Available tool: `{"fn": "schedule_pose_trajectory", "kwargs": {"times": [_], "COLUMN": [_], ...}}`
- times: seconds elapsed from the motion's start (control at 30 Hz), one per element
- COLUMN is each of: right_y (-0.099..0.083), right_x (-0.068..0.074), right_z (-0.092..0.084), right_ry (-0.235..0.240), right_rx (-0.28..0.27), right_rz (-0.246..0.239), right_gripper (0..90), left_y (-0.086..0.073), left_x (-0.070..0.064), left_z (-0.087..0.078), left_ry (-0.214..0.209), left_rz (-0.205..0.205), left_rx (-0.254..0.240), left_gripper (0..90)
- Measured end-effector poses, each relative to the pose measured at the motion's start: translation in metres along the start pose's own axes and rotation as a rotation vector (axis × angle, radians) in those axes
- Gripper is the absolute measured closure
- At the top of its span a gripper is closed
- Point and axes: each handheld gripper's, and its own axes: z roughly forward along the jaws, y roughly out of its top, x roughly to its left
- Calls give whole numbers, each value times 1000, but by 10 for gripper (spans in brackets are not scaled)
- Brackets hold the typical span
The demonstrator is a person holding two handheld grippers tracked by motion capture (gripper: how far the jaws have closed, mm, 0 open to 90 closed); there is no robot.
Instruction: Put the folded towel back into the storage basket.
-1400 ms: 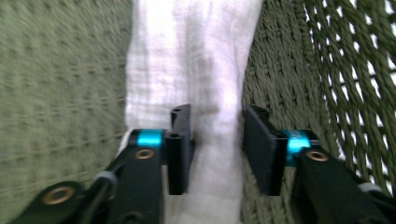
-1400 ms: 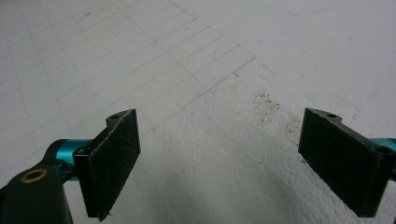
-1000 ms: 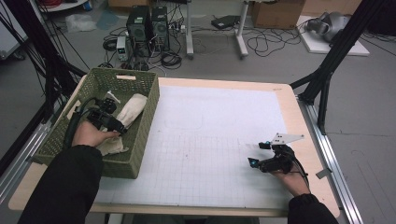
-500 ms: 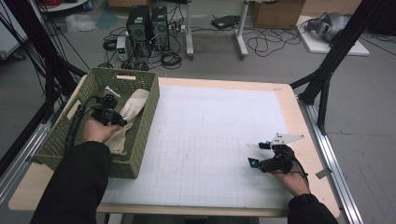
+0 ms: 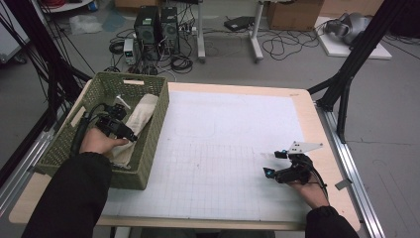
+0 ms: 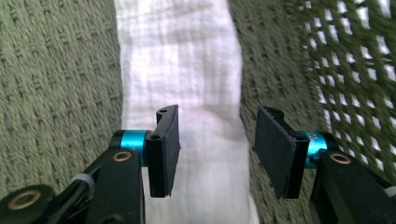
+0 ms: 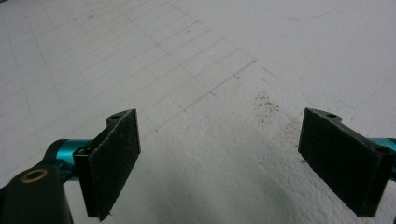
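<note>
My left tongs [image 6: 212, 149] have just been opening again after a brief squeeze: a second ago they hung spread above the long folded cream-white cloth [image 5: 137, 124], half a second ago they had closed, and now the pads [image 6: 169, 149] stand apart with the cloth lying flat beneath them, not pinched. In the high view the left hand sits slightly nearer the basket's near end than it did a second ago. The cloth lies where it lay before, along the right-hand wall of the green woven plastic basket [image 5: 153, 144], which stands on the left end of the surface. I read that as a grab that did not take, or a pinch let go; either way the cloth has not left the basket, so lifting it out is yet to be done, and I would come down lower before closing again.

My right tongs [image 5: 276, 163] have not stirred across the three high views; they rest near the right near corner of the surface, spread wide with nothing between the pads [image 7: 112, 163], above the white gridded mat [image 5: 223, 163].

Count: one basket, one cloth inside it, one mat, two tongs. The mat carries nothing besides my right hand, apart from a few dark specks seen in the right gripper view.
</note>
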Motion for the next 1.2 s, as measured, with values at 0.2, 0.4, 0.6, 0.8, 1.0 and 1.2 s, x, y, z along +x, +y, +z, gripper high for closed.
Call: {"fn": "schedule_pose_trajectory", "kwargs": {"times": [0.2, 0.4, 0.6, 0.8, 1.0, 1.2], "right_y": [1, 2, 2, 1, 1, 3], "right_x": [1, 1, 2, 1, 1, 4], "right_z": [0, 1, 1, 2, 2, 1], "right_ry": [0, 0, 6, 8, 6, 4], "right_rx": [2, 1, 9, 10, 12, 4], "right_rz": [-4, -3, -3, -2, -5, -6], "right_gripper": [121, 121, 121, 121, 121, 121], "left_y": [-10, -8, -9, -12, -19, -18], "left_x": [-3, -6, -6, -2, -5, -5], "left_z": [12, 16, 7, 0, 17, 9], "left_ry": [-2, -87, -113, -163, -127, -106], "left_rz": [50, 36, 13, 24, 90, 94], "left_rx": [95, 125, 92, 71, 173, 93], "left_gripper": [845, 761, 525, 773, 792, 734]}}
